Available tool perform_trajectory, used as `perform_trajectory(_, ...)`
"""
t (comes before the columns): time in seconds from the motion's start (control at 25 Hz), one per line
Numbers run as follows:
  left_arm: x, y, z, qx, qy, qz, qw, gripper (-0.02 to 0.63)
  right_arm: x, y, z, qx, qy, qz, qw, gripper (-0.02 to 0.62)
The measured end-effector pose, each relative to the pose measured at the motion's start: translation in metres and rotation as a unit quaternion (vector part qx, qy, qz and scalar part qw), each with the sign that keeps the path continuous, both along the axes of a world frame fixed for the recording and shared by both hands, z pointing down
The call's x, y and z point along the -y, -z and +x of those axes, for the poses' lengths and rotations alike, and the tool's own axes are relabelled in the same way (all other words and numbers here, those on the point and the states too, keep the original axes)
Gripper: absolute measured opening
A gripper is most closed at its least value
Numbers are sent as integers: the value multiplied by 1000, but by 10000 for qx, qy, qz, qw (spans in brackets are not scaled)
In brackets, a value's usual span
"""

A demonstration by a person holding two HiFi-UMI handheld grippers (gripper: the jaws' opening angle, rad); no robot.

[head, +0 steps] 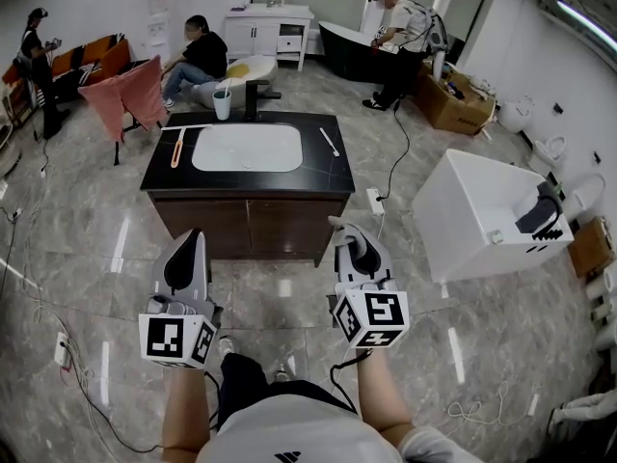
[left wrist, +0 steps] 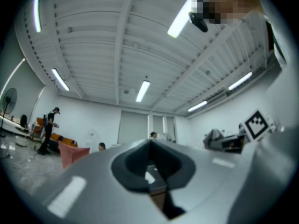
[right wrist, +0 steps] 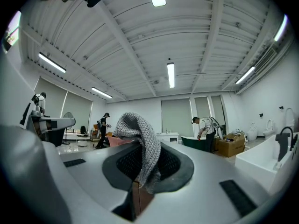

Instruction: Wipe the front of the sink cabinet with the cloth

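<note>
Right tool [head: 349, 234] pinches the cloth [right wrist: 140, 143], left tool [head: 191, 239] clamped empty, both pointing toward the cabinet [head: 241, 228].

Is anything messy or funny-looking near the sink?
Nothing is spilled or broken. A power strip and its cable lie loose on the floor by the cabinet's right corner, where feet might catch them.

Before the sink cabinet [head: 249, 228] front the floor [head: 280, 292] lies open to us, a wide gap to move through. At the cabinet's right front corner a power strip [head: 375, 200] and its cable [head: 405, 148] lie on the tiles. Farther right of the cabinet stands a white tub [head: 482, 215], with a passage between them.
</note>
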State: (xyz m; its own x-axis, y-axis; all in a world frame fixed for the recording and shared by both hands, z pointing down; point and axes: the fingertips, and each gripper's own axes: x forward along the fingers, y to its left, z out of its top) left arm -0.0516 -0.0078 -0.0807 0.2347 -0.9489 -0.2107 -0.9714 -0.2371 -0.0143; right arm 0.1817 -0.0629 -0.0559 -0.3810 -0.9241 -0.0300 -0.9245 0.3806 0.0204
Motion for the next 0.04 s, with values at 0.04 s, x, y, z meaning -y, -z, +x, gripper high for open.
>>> perform_trajectory(0.04,-1,0,0,-9,7,-1,10000,6,-1,0,0,23,4,-6,10000,38)
